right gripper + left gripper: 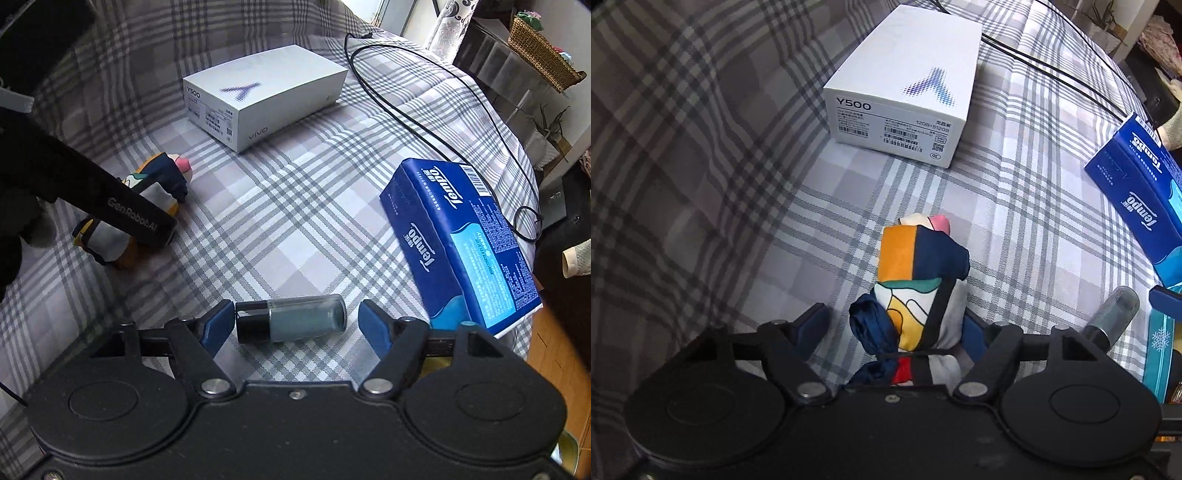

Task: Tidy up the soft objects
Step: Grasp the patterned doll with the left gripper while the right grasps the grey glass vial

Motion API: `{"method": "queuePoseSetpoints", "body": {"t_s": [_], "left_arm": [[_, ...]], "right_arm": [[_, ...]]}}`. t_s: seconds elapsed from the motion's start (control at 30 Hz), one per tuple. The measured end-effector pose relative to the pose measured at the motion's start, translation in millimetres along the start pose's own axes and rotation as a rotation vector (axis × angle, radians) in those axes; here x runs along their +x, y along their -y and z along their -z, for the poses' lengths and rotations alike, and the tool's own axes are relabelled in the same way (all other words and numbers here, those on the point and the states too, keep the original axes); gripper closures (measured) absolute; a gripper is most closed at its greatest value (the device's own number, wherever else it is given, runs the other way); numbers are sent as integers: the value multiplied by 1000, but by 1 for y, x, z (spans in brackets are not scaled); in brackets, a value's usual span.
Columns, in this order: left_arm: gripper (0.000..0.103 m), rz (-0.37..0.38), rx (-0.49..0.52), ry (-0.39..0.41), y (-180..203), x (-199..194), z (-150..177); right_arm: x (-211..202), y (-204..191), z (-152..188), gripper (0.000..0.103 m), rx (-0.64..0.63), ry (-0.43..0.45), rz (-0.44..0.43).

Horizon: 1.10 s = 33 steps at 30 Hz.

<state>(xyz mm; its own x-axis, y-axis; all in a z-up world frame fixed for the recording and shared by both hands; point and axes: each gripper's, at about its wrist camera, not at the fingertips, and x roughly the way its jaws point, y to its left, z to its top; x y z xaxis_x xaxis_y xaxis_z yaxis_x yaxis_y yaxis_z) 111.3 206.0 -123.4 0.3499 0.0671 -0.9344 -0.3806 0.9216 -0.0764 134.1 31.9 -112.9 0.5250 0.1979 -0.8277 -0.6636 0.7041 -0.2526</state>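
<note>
A colourful folded cloth bundle, orange, navy and white, lies on the grey plaid bedspread. My left gripper is open with its blue pads on either side of the bundle's near end. From the right wrist view the left gripper body lies over the bundle. My right gripper is open around a small clear bottle with a black cap lying sideways between its pads, apart from them. A blue Tempo tissue pack lies to the right.
A white Y500 phone box sits further back, also in the left wrist view. A black cable loops across the bed's far right. The bed edge drops off to the right, with a wicker basket beyond.
</note>
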Motion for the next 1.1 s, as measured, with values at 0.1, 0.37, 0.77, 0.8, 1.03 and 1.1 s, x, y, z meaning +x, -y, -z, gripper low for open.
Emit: {"method": "queuePoseSetpoints", "body": {"t_s": [0.1, 0.37, 0.77, 0.8, 1.03, 1.1], "left_arm": [[33, 12, -16, -4, -4, -2, 0], [33, 41, -50, -16, -12, -5, 0], [33, 52, -71, -25, -16, -9, 3], [34, 53, -76, -26, -17, -10, 4], [52, 112, -147, -54, -31, -17, 3], [57, 128, -168, -56, -36, -18, 4]], "right_arm": [[10, -3, 0, 33, -19, -31, 1], [19, -4, -6, 33, -2, -55, -24], [16, -7, -9, 36, 6, -85, -43], [15, -6, -9, 36, 19, -92, -53], [-6, 1, -19, 36, 150, -66, -101], [-15, 9, -22, 36, 216, -47, -117]]}}
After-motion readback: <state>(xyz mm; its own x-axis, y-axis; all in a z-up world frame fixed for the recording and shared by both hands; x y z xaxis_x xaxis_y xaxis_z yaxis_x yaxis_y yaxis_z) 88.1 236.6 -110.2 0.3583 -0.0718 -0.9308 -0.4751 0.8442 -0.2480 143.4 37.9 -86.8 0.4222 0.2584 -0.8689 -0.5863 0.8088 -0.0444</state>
